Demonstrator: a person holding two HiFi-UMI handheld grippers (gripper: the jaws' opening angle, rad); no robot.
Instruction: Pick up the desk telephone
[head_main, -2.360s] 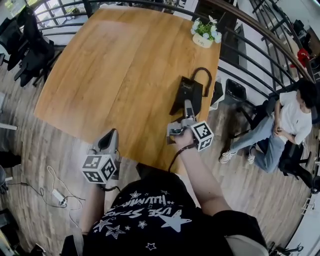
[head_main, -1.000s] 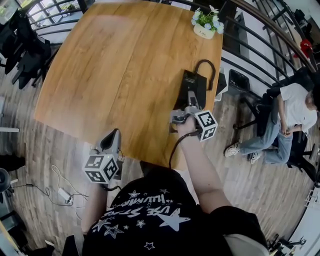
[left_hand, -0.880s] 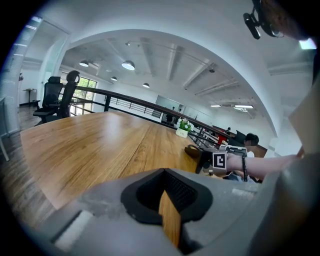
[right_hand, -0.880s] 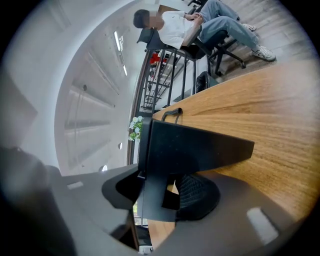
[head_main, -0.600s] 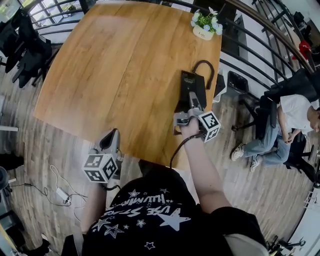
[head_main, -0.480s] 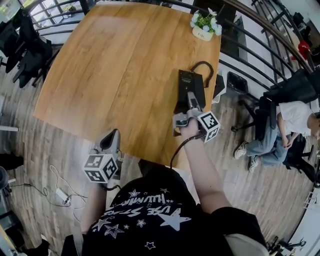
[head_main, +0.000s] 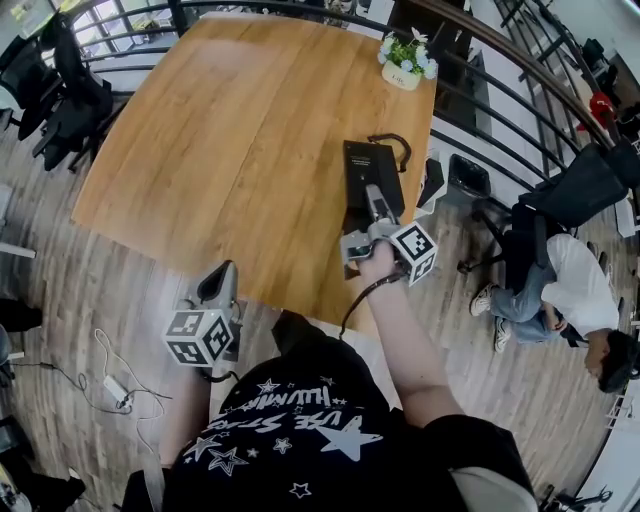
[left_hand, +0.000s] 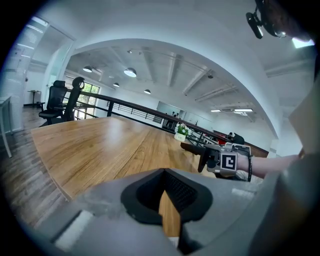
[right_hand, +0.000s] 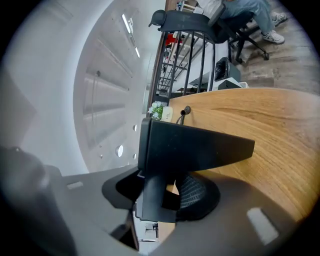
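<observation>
The black desk telephone is near the table's right edge, its cord looping behind it. My right gripper is shut on the phone's near end. In the right gripper view the telephone sits clamped between the pads, tilted, with its body off the wooden table. From the left gripper view the telephone hangs above the tabletop in the right gripper. My left gripper hovers at the table's near edge, jaws together and empty.
A white pot of flowers stands at the table's far right corner. Black railings and office chairs ring the table. A person sits to the right. A cable and adapter lie on the floor at left.
The right gripper has risen with the telephone, lifting it off the table. The left gripper has barely shifted. The seated person at right has leaned over.
</observation>
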